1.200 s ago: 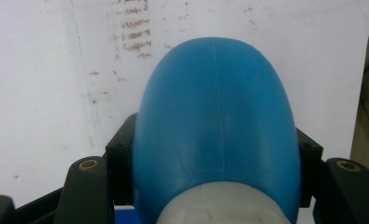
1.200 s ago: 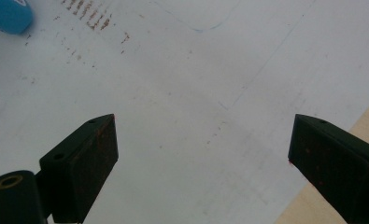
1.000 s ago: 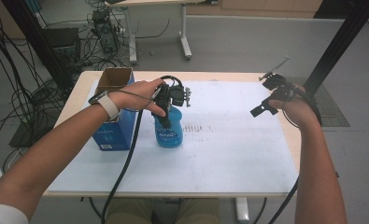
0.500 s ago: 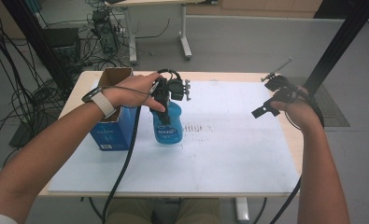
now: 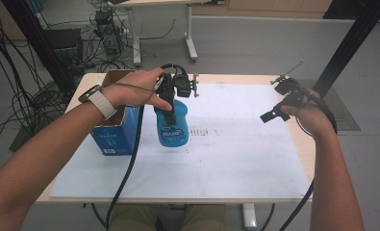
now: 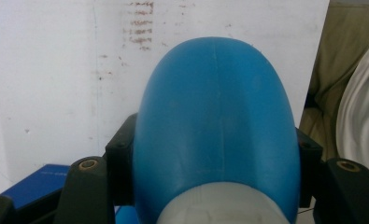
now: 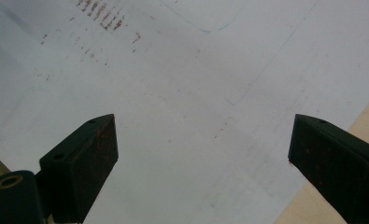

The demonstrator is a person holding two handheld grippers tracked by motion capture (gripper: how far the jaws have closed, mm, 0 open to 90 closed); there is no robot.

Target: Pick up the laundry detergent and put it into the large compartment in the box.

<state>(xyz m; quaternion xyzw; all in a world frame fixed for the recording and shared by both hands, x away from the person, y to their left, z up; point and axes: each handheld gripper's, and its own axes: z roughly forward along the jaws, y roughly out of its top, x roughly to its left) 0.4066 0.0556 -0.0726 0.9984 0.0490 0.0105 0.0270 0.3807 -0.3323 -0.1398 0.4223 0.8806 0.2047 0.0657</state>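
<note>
Blue bottle (image 5: 172,127) now higher off the white sheet (image 5: 235,159), clamped in left hand-held gripper (image 5: 171,103); right hand-held gripper (image 7: 201,154) wide open, empty.

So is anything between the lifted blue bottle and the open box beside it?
Nothing visible. The left gripper is clamped on the blue bottle near its neck, just right of the blue cardboard box. The box's top is open, with only its near wall between them.
</note>
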